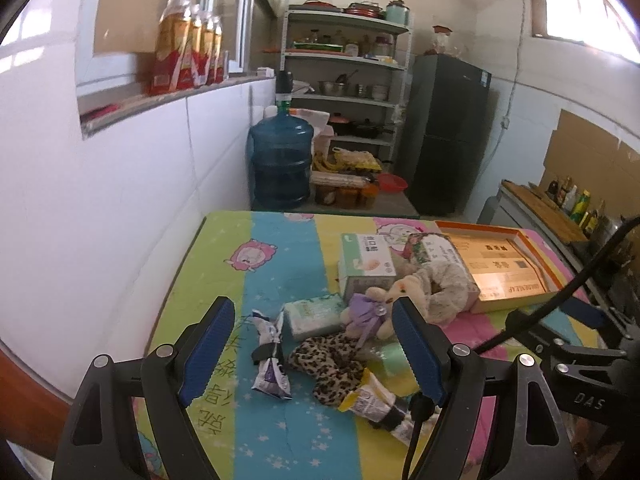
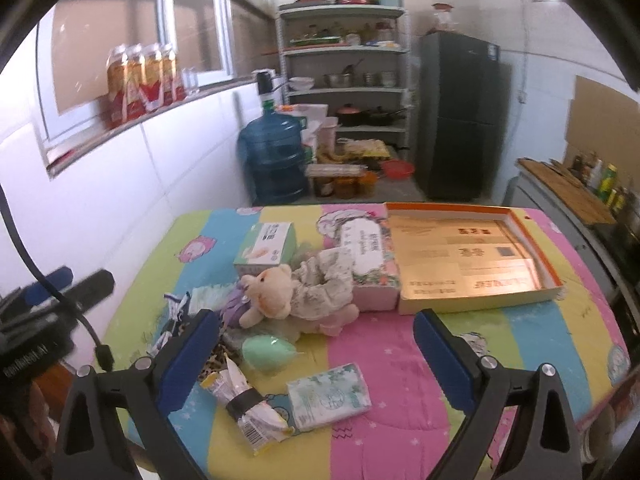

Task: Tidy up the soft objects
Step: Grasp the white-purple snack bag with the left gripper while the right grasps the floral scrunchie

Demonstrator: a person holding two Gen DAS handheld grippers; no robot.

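Both my claws wide, nothing picked yet.
I judge sorting unstarted: my right gripper (image 2: 316,360) should descend on the tissue pack (image 2: 329,395); left gripper (image 1: 316,352) hovers.

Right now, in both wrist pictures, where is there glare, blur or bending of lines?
Left wrist view: the upper right window is blown out, the tiled wall bows, and the orange box tray shines. Right wrist view: the left tongs at the left edge are smeared, and the dark rim cuts the corners.
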